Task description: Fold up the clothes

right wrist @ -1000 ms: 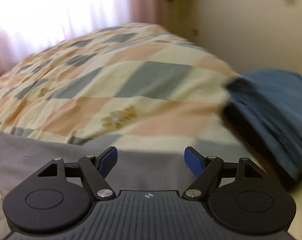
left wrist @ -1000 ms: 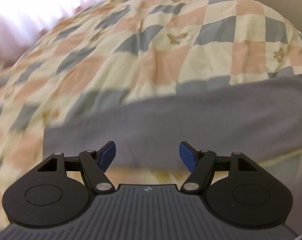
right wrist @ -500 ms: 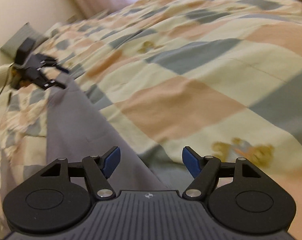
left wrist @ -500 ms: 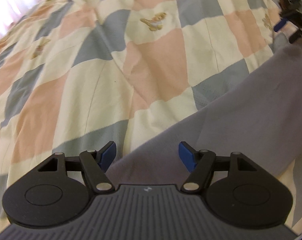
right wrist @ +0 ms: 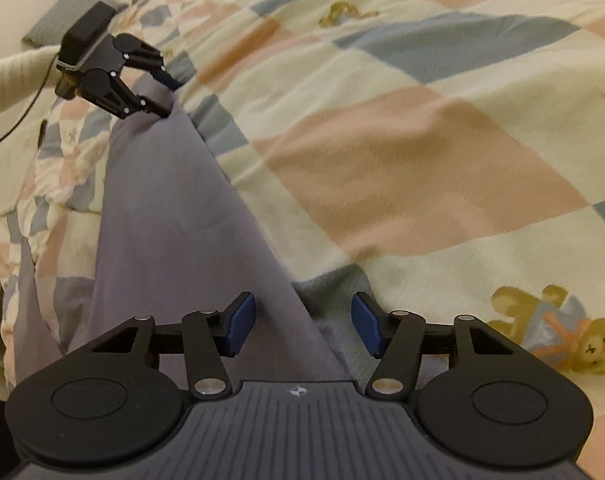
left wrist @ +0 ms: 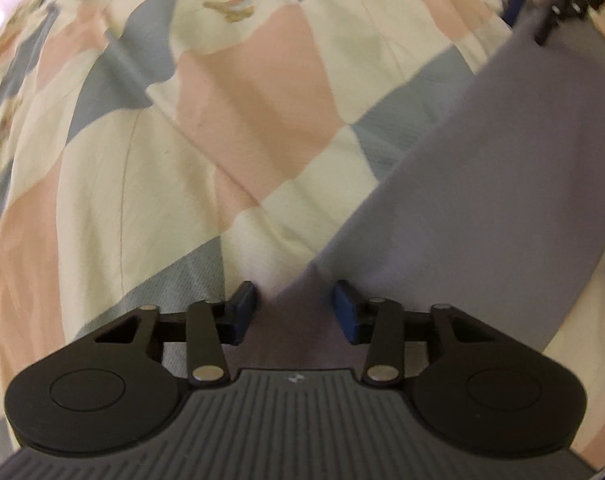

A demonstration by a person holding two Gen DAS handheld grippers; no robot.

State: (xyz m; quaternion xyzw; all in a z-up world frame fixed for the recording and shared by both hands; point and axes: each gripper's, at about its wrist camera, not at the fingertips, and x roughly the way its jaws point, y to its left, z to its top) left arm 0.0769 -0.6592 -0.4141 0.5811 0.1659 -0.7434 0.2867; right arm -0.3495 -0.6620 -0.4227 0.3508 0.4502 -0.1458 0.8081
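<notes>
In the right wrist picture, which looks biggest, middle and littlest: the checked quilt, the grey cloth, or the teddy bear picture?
1. Checked quilt, filling most of the view.
2. Grey cloth, a long strip.
3. Teddy bear picture, smallest, though it sits near the camera.

free: checked quilt (left wrist: 150, 184) open all round; obstacle: grey garment (right wrist: 174, 216) only

One grey garment (right wrist: 170, 216) lies on one checked quilt (right wrist: 422, 152). Two grippers show: the left gripper (left wrist: 294, 308) and the right gripper (right wrist: 302, 320). One cream sleeve (right wrist: 10, 76) shows far left, two teddy-bear prints (right wrist: 550, 332) near right.
</notes>
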